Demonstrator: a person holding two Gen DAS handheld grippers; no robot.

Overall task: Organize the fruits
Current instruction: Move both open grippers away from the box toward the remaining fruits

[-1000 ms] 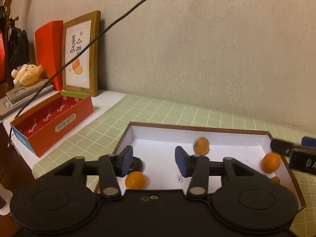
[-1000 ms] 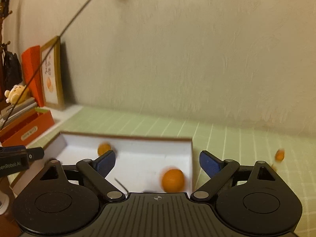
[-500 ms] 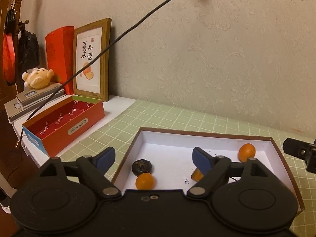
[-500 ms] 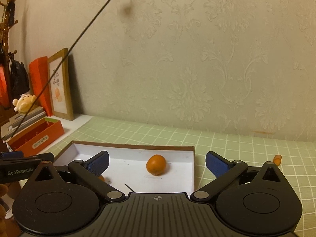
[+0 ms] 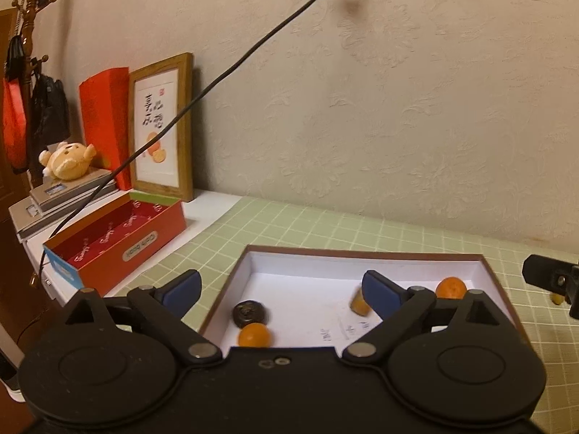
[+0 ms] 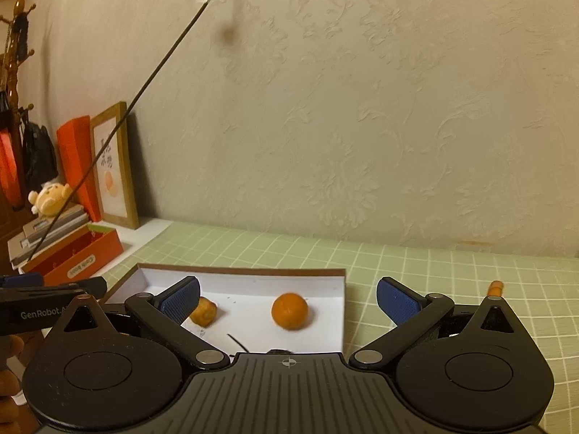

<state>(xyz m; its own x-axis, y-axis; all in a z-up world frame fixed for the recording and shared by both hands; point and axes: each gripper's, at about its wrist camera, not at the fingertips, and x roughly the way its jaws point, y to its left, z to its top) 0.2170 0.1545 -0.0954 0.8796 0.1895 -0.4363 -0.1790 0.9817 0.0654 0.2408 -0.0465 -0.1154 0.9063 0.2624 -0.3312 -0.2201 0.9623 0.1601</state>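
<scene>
Both grippers spread, holding nothing: left gripper (image 5: 282,285) jaws just opened, right gripper (image 6: 287,298) too. Three oranges (image 6: 289,310) loose in white box (image 5: 481,271); stray fruit (image 6: 494,288) on mat right of box may roll off

Left claw (image 5: 280,291) open; box (image 5: 362,255) below
</scene>
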